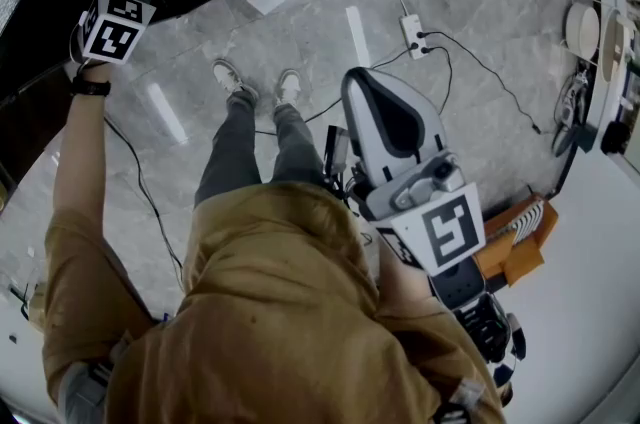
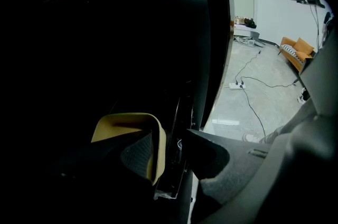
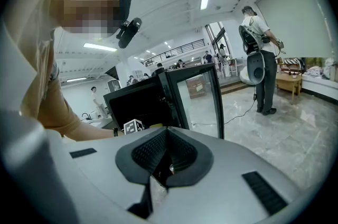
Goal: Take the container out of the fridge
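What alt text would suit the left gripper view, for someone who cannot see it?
The left hand-held gripper, jaws apart, reaches into a dark fridge, with one wall of a yellow container standing between the jaws. Right of the fridge lies a bright room: grey floor, trailing cables and an orange sofa.

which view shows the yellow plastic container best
Left gripper view: the yellow plastic container sits close, rim and one corner plain. Head view catches only a yellow edge at top left; right gripper view shows at most a sliver.
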The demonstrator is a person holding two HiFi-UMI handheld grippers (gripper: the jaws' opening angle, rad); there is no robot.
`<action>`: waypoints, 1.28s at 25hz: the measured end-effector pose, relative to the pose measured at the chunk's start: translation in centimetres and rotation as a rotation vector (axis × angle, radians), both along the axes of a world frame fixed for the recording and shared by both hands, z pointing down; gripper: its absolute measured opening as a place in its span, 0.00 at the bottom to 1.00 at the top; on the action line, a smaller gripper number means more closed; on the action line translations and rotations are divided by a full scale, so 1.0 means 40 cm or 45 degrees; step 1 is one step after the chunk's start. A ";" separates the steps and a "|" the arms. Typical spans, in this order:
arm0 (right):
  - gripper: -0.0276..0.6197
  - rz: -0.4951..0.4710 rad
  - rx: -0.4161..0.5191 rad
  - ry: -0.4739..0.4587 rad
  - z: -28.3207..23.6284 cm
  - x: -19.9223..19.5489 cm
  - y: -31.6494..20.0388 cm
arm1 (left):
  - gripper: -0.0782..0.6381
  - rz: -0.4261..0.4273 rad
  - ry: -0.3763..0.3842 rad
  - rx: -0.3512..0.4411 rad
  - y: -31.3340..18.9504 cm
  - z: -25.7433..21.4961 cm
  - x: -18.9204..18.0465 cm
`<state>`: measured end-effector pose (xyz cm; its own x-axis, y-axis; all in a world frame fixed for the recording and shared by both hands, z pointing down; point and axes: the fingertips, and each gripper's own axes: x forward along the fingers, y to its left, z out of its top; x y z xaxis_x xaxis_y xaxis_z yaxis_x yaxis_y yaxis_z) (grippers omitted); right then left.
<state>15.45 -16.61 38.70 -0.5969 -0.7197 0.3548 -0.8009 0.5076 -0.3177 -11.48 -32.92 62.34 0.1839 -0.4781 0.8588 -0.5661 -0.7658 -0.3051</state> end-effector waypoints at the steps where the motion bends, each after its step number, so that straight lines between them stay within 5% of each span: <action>1: 0.05 0.003 -0.001 0.001 0.002 0.002 -0.002 | 0.34 0.000 -0.005 0.002 -0.006 0.002 0.000; 8: 0.05 0.004 -0.004 0.001 0.018 -0.001 -0.013 | 0.32 -0.026 -0.024 -0.019 -0.026 0.029 -0.019; 17: 0.05 -0.016 -0.013 0.004 0.015 -0.020 -0.013 | 0.15 -0.032 -0.026 -0.025 -0.032 0.034 -0.033; 32: 0.05 -0.049 -0.002 0.010 -0.006 -0.051 -0.011 | 0.14 -0.016 0.028 -0.081 -0.022 0.023 -0.031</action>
